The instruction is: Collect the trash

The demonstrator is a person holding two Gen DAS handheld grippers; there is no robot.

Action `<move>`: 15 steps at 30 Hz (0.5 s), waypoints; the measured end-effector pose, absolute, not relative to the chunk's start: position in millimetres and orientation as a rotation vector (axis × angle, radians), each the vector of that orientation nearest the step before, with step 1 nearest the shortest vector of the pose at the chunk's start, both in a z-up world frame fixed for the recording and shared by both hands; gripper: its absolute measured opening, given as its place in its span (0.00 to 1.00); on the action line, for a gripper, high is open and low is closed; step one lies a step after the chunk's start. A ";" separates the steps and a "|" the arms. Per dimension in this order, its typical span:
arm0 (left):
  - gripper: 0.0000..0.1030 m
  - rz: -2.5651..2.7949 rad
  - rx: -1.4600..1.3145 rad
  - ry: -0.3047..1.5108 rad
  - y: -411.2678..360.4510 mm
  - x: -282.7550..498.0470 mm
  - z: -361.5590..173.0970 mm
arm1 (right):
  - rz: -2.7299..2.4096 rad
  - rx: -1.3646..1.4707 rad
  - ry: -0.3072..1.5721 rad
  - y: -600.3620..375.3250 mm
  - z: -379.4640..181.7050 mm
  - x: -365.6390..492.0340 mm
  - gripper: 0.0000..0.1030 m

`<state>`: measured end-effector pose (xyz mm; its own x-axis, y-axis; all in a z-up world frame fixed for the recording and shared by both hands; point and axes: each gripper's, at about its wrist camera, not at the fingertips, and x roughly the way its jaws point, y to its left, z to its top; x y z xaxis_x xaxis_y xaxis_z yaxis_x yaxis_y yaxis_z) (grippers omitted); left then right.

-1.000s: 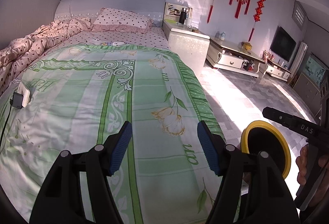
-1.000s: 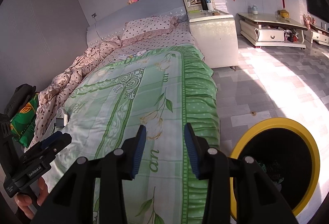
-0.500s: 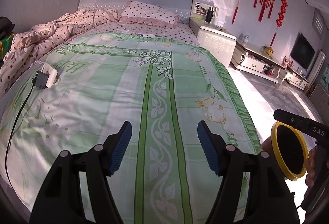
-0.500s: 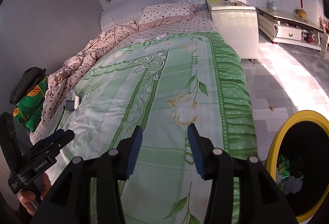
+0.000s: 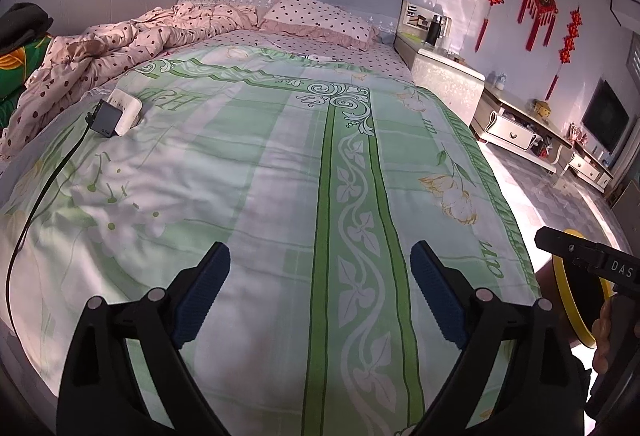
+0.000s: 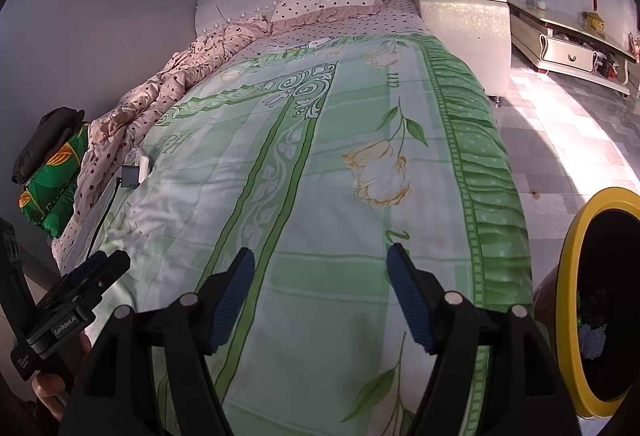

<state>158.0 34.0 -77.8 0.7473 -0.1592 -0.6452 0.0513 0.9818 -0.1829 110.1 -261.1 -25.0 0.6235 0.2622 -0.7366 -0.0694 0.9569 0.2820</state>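
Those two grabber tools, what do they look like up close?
Each gripper, left and right, is a black plastic fork with silver rivets at its joints. The fingers carry ribbed blue pads. White lettering marks the bodies: "DAS" on the right one, "GenRobot.AI" on the left. Bare hands hold them; no sleeves or cables show.

The bed is the landmark. On it near its left edge lies a charger against a power strip; a pillow lies at its head. A nightstand stands right of its head, and a trash bin right of its foot.
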 end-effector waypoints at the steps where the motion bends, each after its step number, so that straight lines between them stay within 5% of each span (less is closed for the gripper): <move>1: 0.91 -0.113 -0.160 0.704 35.8 156.1 -76.5 | 0.186 0.237 0.870 -261.6 -24.4 108.9 0.73; 7: 0.92 -0.111 -0.176 0.656 40.1 146.8 -65.9 | 0.132 0.231 0.779 -267.0 -11.8 98.5 0.89; 15: 0.92 -0.137 -0.124 0.566 27.5 121.7 -41.7 | 0.085 0.229 0.647 -271.7 10.5 78.8 0.92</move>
